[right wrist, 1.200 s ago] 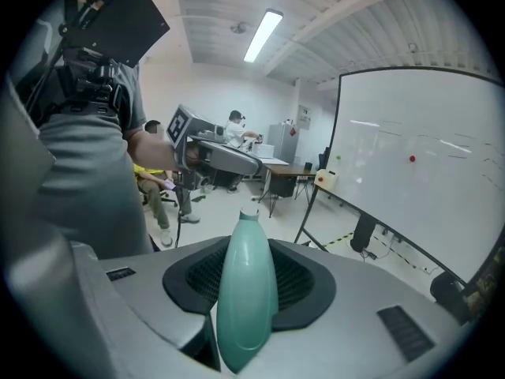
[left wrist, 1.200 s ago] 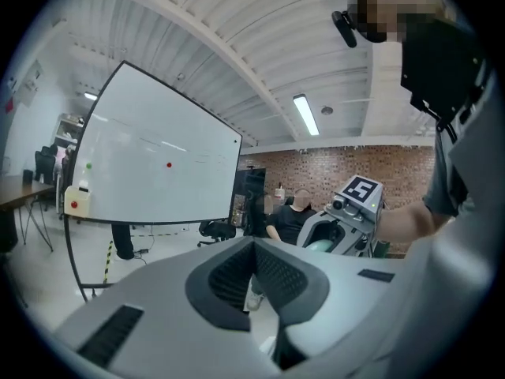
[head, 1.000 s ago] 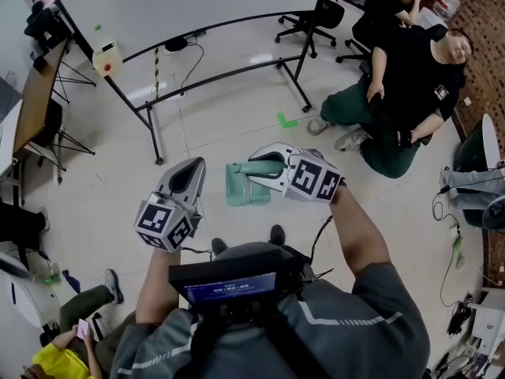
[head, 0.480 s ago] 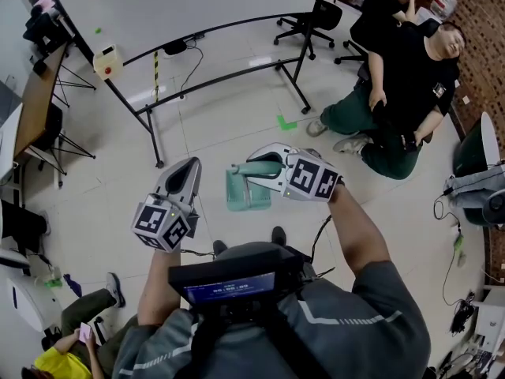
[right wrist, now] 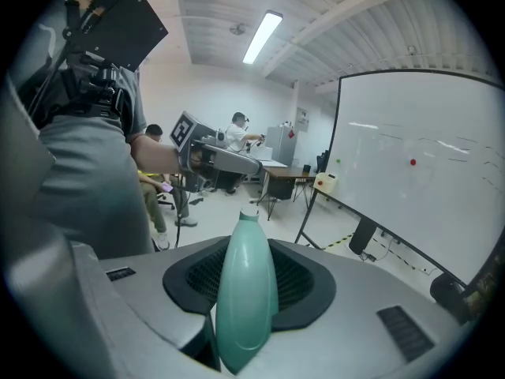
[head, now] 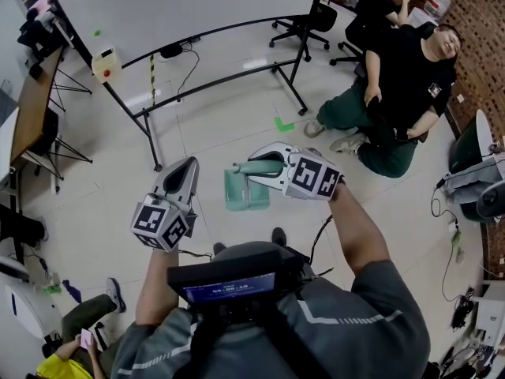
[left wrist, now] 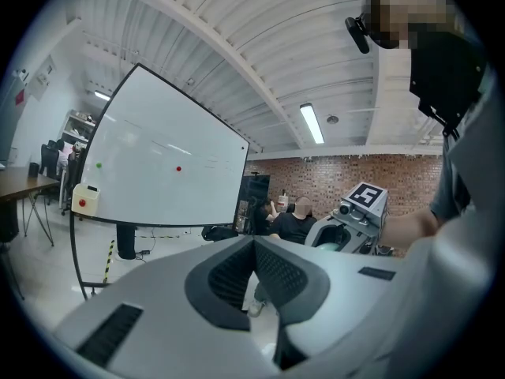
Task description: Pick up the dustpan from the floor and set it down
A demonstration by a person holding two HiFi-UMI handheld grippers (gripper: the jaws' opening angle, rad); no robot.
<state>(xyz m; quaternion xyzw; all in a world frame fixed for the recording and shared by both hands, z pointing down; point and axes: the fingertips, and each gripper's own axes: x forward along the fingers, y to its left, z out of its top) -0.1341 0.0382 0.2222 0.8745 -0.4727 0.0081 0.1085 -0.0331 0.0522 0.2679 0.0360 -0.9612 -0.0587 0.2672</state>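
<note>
The green dustpan point(head: 246, 192) hangs above the floor tiles by its long handle point(right wrist: 246, 290), pan end lowest. My right gripper point(head: 264, 165) is shut on that handle, which runs out between the two pads point(right wrist: 304, 279) and points away. My left gripper point(head: 185, 170) hovers to the left of the dustpan, apart from it. Its dark pads point(left wrist: 280, 271) meet with nothing between them. The right gripper's marker cube point(left wrist: 367, 198) shows at the right of the left gripper view.
A whiteboard on a black wheeled stand point(head: 225, 73) stands ahead. A person sits on the floor point(head: 394, 93) at the right, near office chairs point(head: 308, 22). A green tape mark point(head: 286, 122) lies on the tiles. A desk point(head: 31, 93) and another seated person point(head: 79, 330) are at the left.
My left gripper has drifted slightly to the left. The right gripper and the dustpan have kept their place.
</note>
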